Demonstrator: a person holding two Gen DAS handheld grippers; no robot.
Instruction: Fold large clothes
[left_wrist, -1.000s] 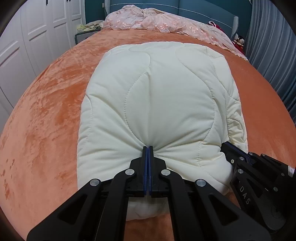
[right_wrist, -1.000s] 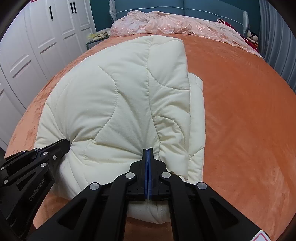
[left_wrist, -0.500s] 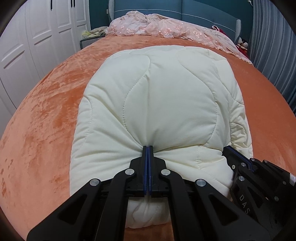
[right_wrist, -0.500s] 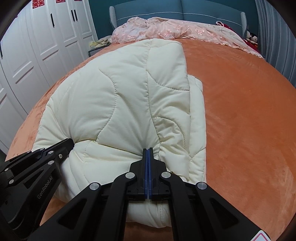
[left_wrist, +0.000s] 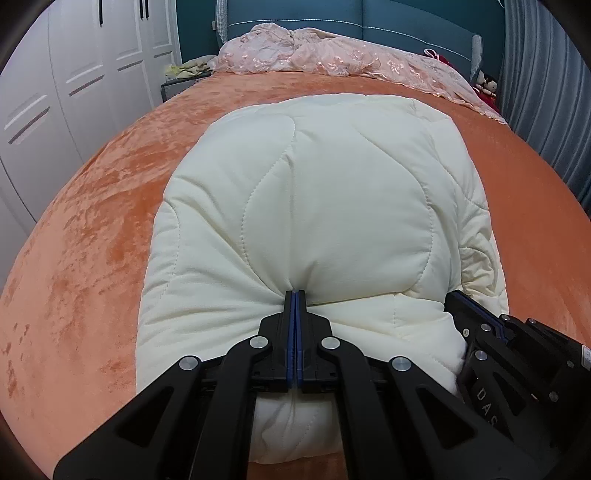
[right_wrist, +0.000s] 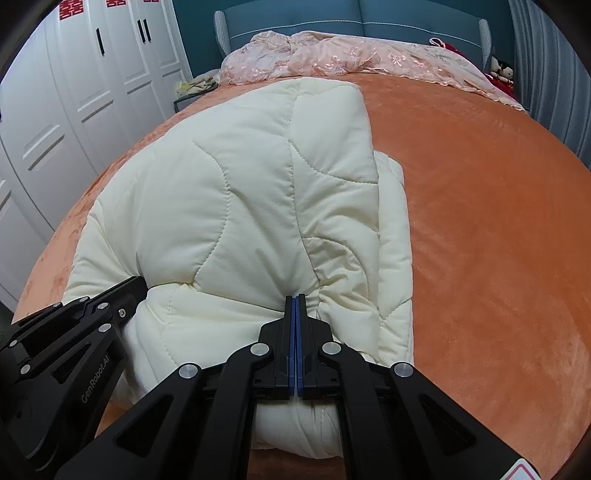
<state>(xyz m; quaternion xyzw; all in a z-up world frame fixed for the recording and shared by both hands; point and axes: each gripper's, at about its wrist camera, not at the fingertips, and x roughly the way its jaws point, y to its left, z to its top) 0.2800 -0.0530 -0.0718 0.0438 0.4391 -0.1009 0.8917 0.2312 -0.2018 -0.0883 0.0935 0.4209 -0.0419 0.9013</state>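
Observation:
A cream quilted padded garment (left_wrist: 325, 206) lies folded lengthwise on the orange bed cover (left_wrist: 92, 236). My left gripper (left_wrist: 295, 295) is shut on its near edge, left of centre, and the fabric puckers at the tips. My right gripper (right_wrist: 295, 299) is shut on the same near edge further right, where the folded-over layer (right_wrist: 391, 236) meets the top panel (right_wrist: 229, 199). Each gripper shows in the other's view: the right gripper at lower right in the left wrist view (left_wrist: 458, 299), the left gripper at lower left in the right wrist view (right_wrist: 140, 284). The near edge is lifted off the bed.
A pink lace bedspread (left_wrist: 332, 61) is heaped at the head of the bed against a teal headboard (right_wrist: 362, 18). White wardrobe doors (right_wrist: 92, 85) stand on the left. Grey curtains (left_wrist: 546, 85) hang on the right. Bare orange bed cover (right_wrist: 498, 221) spreads right of the garment.
Both grippers have lifted the near edge higher while staying shut on it. The garment bulges more, and the headboard and wardrobe show more in both views.

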